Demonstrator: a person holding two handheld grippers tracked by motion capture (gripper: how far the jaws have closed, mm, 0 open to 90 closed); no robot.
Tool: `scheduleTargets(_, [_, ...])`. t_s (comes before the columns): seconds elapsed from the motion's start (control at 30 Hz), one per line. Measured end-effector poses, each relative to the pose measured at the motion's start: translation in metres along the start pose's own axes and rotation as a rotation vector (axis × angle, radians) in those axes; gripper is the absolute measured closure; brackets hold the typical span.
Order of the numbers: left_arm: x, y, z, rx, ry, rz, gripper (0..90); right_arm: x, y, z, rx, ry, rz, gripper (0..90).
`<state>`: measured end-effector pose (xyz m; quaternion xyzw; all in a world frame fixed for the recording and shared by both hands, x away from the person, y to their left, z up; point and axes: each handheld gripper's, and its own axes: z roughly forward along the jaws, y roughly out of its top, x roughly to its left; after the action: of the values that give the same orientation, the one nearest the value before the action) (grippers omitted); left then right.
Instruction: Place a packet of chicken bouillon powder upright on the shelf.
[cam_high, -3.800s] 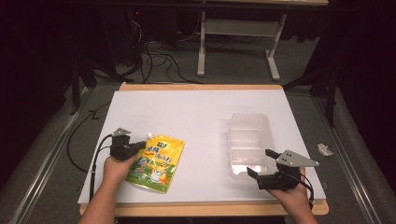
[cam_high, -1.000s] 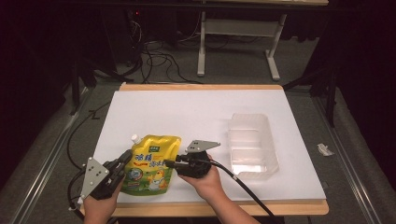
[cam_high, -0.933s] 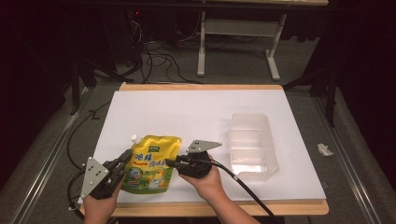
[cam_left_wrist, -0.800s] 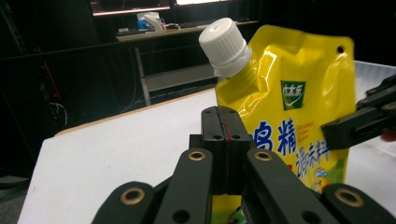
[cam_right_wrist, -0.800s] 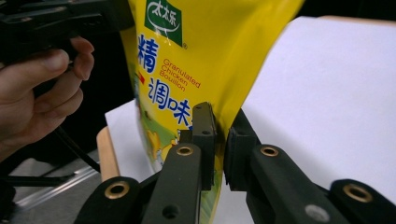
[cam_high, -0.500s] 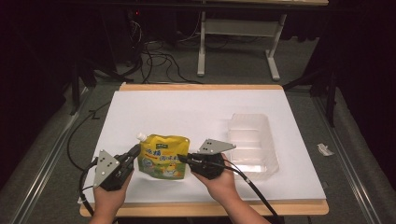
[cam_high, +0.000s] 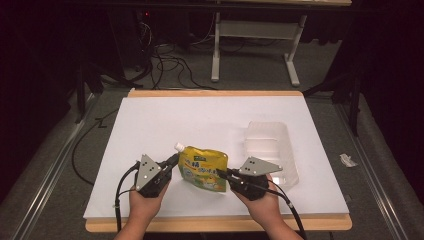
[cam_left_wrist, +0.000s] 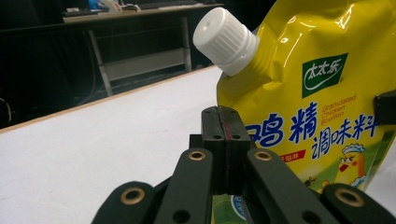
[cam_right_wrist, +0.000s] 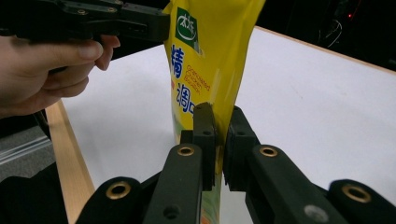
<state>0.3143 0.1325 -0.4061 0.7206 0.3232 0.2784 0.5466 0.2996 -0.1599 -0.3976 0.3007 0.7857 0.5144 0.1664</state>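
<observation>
A yellow spouted pouch of chicken bouillon with a white screw cap is held up off the white table between both grippers. My left gripper is shut on the pouch's left edge, just below the cap; its jaws pinch the yellow film. My right gripper is shut on the pouch's right edge, the film squeezed between its jaws. In the right gripper view the other gripper and the hand holding it appear beyond the pouch.
A clear plastic bin sits on the table to the right of the pouch, close to the right hand. The wooden table edge runs along the front. Cables and a desk frame lie on the floor beyond.
The pouch has gone from lying flat at the front left to being lifted and carried right toward the middle. The right gripper came over from the bin and closed on the pouch's right edge.
</observation>
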Motion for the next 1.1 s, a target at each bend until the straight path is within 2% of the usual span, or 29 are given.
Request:
scheduleTargets(0.13, [-0.001, -0.002, 0.002, -0.004, -0.007, 0.000, 90.0, 0.002, -0.004, -0.002, -0.010, 0.016, 0.003, 86.3])
scheduleTargets(0.23, [0.001, -0.003, 0.002, -0.005, -0.011, -0.011, 88.2, 0.005, -0.008, -0.003, -0.026, 0.051, 0.015, 83.8])
scheduleTargets(0.3, [0.002, -0.003, 0.003, 0.006, -0.012, -0.017, 83.4, 0.007, -0.009, -0.002, -0.025, 0.054, 0.025, 77.5])
scheduleTargets(0.47, [0.010, -0.009, 0.001, 0.026, -0.009, -0.050, 62.7, 0.006, -0.014, 0.004, -0.011, 0.058, 0.050, 72.6])
scheduleTargets(0.5, [0.014, -0.011, -0.001, 0.036, -0.005, -0.049, 62.7, 0.006, -0.015, 0.006, -0.007, 0.058, 0.055, 72.0])
scheduleTargets(0.53, [0.018, -0.014, -0.004, 0.048, 0.005, -0.045, 58.3, 0.006, -0.016, 0.007, -0.006, 0.057, 0.057, 70.9])
scheduleTargets(0.57, [0.027, -0.020, -0.010, 0.072, 0.029, -0.034, 52.0, 0.005, -0.018, 0.010, -0.001, 0.057, 0.057, 70.3])
scheduleTargets(0.6, [0.027, -0.020, -0.010, 0.072, 0.029, -0.034, 49.6, 0.005, -0.018, 0.010, -0.001, 0.057, 0.057, 70.3])
scheduleTargets(0.63, [0.039, -0.028, -0.014, 0.108, 0.043, -0.027, 46.5, 0.005, -0.020, 0.013, 0.005, 0.056, 0.058, 69.0])
scheduleTargets(0.67, [0.039, -0.028, -0.014, 0.108, 0.043, -0.027, 44.7, 0.005, -0.020, 0.013, 0.005, 0.056, 0.058, 69.0])
scheduleTargets(0.73, [0.051, -0.036, -0.015, 0.146, 0.091, -0.031, 42.5, 0.004, -0.022, 0.015, 0.005, 0.052, 0.061, 68.1])
scheduleTargets(0.8, [0.063, -0.042, -0.014, 0.164, 0.116, -0.092, 40.7, 0.003, -0.023, 0.018, 0.008, 0.049, 0.066, 68.4])
scheduleTargets(0.83, [0.069, -0.046, -0.013, 0.170, 0.128, -0.138, 40.5, 0.003, -0.024, 0.018, 0.008, 0.048, 0.066, 70.0])
scheduleTargets(0.93, [0.079, -0.054, -0.009, 0.199, 0.143, -0.211, 39.7, 0.001, -0.025, 0.021, 0.006, 0.048, 0.080, 76.3])
scheduleTargets(1.03, [0.081, -0.056, -0.008, 0.203, 0.148, -0.223, 39.7, 0.001, -0.026, 0.024, 0.011, 0.040, 0.079, 76.3])
scheduleTargets(1.1, [0.081, -0.056, -0.008, 0.194, 0.152, -0.223, 39.7, 0.001, -0.026, 0.025, 0.015, 0.043, 0.094, 76.9])
